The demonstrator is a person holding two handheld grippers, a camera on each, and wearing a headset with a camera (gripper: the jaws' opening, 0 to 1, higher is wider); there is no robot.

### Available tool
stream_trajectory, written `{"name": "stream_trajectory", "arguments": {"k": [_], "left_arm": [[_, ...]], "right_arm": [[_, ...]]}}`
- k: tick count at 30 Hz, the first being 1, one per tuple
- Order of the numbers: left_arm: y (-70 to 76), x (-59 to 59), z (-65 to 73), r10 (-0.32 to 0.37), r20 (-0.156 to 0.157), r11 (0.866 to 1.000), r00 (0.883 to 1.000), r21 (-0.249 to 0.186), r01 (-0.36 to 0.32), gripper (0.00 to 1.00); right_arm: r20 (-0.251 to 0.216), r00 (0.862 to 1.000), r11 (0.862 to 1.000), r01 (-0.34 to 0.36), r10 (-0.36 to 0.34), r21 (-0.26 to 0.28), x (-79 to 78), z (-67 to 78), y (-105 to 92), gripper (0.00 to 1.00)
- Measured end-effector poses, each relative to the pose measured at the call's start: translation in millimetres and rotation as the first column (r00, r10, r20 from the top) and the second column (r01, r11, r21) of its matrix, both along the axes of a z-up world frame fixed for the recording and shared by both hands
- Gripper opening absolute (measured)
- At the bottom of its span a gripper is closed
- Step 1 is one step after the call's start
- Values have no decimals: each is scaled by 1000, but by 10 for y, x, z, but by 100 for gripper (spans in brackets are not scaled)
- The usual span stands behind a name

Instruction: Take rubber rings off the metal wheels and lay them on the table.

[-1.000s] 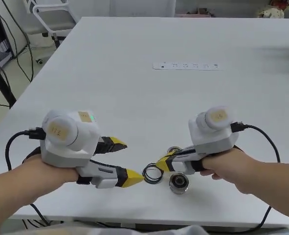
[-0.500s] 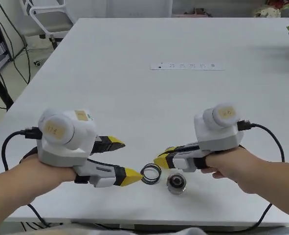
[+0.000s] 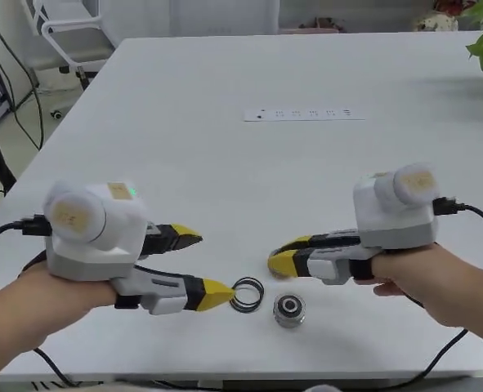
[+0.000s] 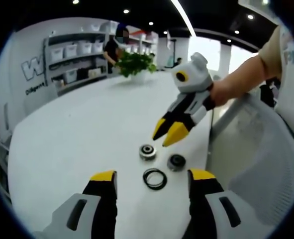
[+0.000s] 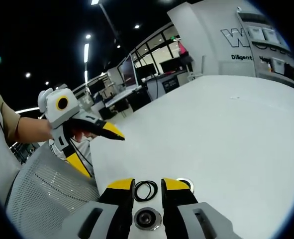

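Jaws stand wide apart on the white-and-grey left gripper [image 3: 209, 264] with yellow tips, and it holds nothing. It lies low over the white bench [image 3: 266, 180] and points right, toward the parts, probably so one jaw can pass on either side of a piece.

Just right of its nearer tip lie the thin black rubber rings [image 3: 247, 294], loose and flat on the bench, so these look already off. Just beside them on the right sits a small round metal wheel [image 3: 289, 309]. The left gripper view shows a second small metal wheel [image 4: 147, 151] a little farther off. Whether either wheel carries a ring is too small to tell.

The white-and-grey right gripper [image 3: 279, 260] with yellow tips points left, jaws narrow and empty, hovering just beyond the near wheel, well placed to steady it.

All the parts sit near the bench's near edge, so a nudge toward the person risks a roll-off. Farther across lies broad open surface, with a flat white power strip [image 3: 302, 114] well apart.
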State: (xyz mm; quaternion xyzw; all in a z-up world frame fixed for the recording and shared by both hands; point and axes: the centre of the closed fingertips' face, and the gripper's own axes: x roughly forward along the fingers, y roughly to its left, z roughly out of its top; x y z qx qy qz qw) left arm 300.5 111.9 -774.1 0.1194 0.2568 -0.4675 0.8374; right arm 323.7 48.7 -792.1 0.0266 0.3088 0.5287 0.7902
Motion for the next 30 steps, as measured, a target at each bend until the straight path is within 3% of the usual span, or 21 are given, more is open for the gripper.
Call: {"name": "stream_trajectory", "arguments": {"k": [14, 22, 30], "left_arm": [[-52, -63, 151, 0, 20, 1000, 1000, -13, 0, 63], [-58, -119, 214, 4, 31, 1000, 1000, -19, -3, 65], [-35, -192, 231, 10, 35, 1000, 999, -13, -10, 68]], "right_arm": [[96, 995, 1000, -7, 8, -10, -99, 233, -352, 38], [120, 993, 1000, 15, -13, -22, -190, 261, -564, 54], [145, 989, 999, 24, -17, -48, -266, 289, -791, 60]]}}
